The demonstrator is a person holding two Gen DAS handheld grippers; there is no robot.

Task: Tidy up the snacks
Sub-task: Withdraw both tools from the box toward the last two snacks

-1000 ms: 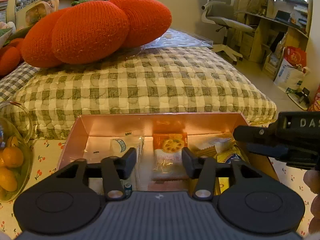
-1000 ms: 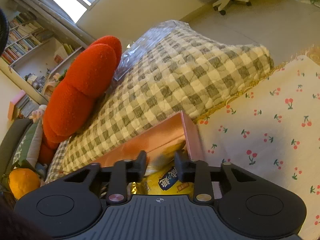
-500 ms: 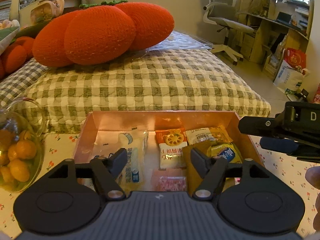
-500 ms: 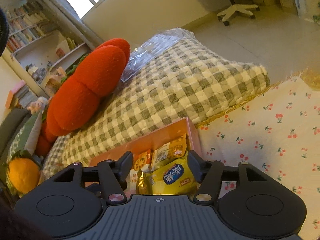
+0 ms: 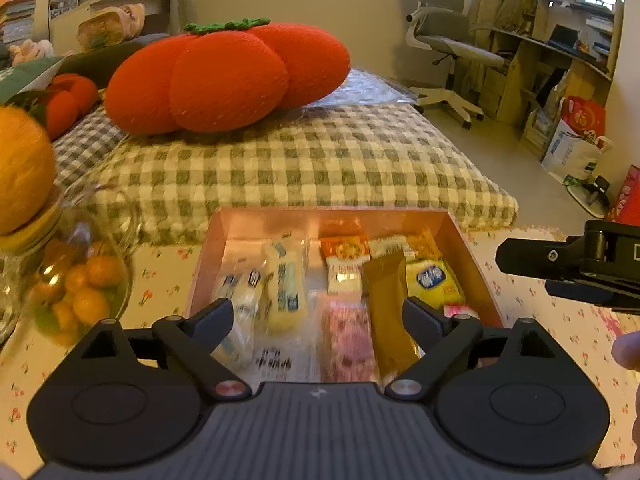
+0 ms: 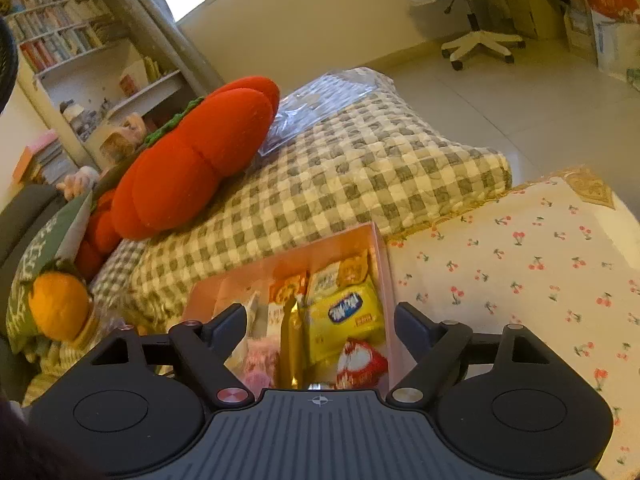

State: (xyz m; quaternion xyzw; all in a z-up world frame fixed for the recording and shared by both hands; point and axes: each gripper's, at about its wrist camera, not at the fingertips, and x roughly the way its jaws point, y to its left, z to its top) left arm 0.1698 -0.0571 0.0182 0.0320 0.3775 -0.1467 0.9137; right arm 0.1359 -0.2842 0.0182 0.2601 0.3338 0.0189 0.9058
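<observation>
Cherry-print cloth carries a pink box of snack packets just ahead of both grippers. Left gripper and right gripper hang above its near end, jaws spread wide and empty, over the yellow packet. Beyond lies a checked quilt.

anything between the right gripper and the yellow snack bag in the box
Nothing visible does. The right gripper is open above the pink box, and the yellow snack bag lies uncovered between its fingers, with a gold packet beside it.
</observation>
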